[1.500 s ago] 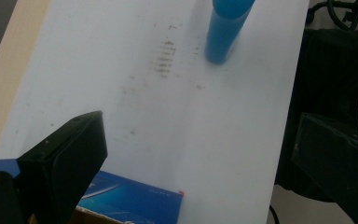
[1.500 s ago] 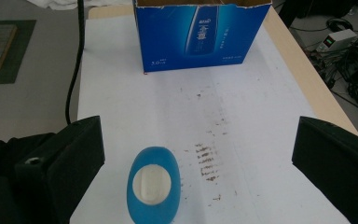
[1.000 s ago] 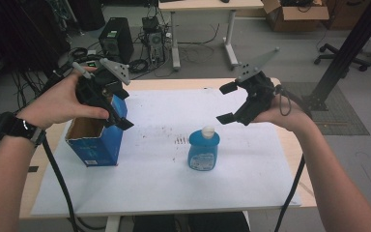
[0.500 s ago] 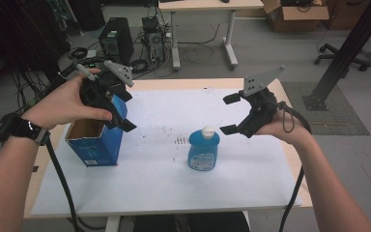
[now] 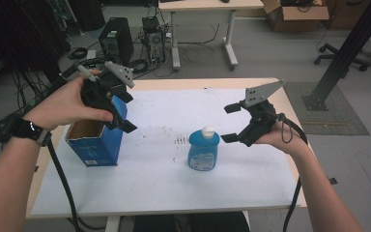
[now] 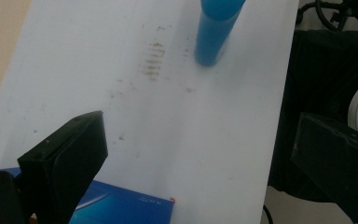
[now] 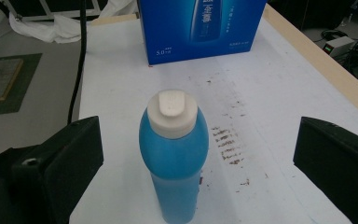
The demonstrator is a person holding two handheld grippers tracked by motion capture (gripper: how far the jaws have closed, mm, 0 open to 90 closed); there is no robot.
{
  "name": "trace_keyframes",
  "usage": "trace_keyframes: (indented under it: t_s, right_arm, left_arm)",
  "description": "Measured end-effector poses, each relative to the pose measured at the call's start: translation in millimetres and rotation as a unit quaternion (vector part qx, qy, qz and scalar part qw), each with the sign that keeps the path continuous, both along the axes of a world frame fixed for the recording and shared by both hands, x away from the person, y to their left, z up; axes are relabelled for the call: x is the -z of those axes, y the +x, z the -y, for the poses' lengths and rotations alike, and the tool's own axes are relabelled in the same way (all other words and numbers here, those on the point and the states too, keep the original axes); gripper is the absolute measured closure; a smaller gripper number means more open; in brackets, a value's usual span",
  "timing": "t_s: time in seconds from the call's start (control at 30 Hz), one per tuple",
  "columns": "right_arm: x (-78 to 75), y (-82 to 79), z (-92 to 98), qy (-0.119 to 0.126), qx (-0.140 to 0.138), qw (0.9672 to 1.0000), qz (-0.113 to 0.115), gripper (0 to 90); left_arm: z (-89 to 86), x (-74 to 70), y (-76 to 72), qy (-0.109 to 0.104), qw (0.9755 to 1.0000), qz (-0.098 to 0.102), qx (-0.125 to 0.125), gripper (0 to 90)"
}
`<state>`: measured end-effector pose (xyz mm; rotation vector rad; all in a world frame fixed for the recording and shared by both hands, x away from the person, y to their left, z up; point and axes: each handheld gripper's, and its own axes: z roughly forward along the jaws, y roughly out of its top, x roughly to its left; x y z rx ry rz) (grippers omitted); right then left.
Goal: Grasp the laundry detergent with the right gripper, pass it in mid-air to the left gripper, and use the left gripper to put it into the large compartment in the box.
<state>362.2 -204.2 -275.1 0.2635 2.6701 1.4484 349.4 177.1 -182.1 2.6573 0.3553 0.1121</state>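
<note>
A blue bottle (image 5: 204, 150) with a white cap stands upright on the white table sheet (image 5: 164, 183); it also rises between the jaws in the right gripper view (image 7: 175, 154) and at the top of the left gripper view (image 6: 214, 28). An open-topped blue box (image 5: 95, 140) stands at the left, its printed face towards the right gripper (image 7: 200, 28). My left gripper (image 5: 124, 111) hovers open over the box's right edge (image 6: 121, 205). My right gripper (image 5: 230, 123) is open just right of the bottle, jaws wide and nothing between them but the bottle's cap farther off.
Brown smudges (image 5: 178, 140) mark the sheet beside the bottle. The table's wooden edge (image 5: 280, 96) runs along the right. Behind the table are a computer tower (image 5: 113, 41), cables, another desk and a black post (image 5: 352, 48).
My right gripper has dropped lower and edged towards the bottle. My left gripper has shifted slightly above the box. Bottle and box have not moved.
</note>
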Motion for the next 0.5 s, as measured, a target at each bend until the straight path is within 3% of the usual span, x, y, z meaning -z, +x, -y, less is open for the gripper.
trace_keyframes:
  t_s: [0.5]
  right_arm:
    - [32.1, -3.2, 3.7, 0.016, 0.010, 0.9997, -0.017, 1.1]
  left_arm:
    - [1.5, 0.5, -0.3, 0.000, 1.0000, -0.004, 0.004, 3.6]
